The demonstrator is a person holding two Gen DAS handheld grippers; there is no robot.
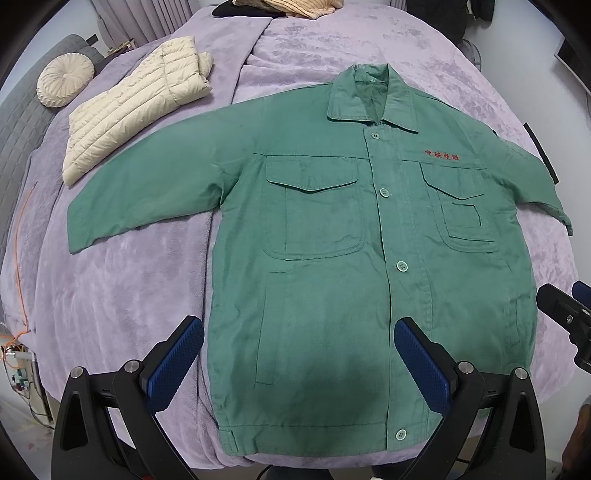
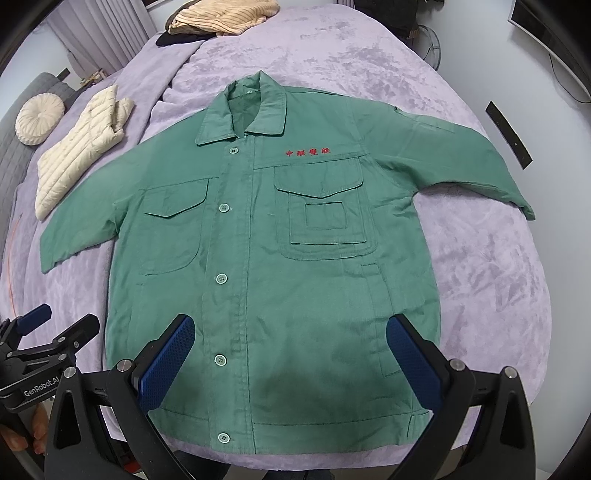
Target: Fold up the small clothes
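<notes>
- The left gripper [image 1: 299, 332] hangs with its jaws spread wide and empty, above the lower left front of the green work jacket [image 1: 332, 258].
- That jacket lies flat, buttoned, on the purple bedspread [image 1: 129, 295], sleeves out, collar farthest from both claws.
- The right gripper [image 2: 291, 328], equally wide and empty, hovers over the lower right front.

Bed [image 1: 110, 288] under lilac plush blanket [image 2: 480, 277]. Green jacket [image 1: 332, 258] flat in middle, front up, sleeves spread. Cream puffer jacket [image 1: 129, 114] folded just beside left sleeve. Round cushion [image 1: 64, 79] at far-left edge. Striped tan clothes [image 2: 221, 16] heaped at far end.
</notes>
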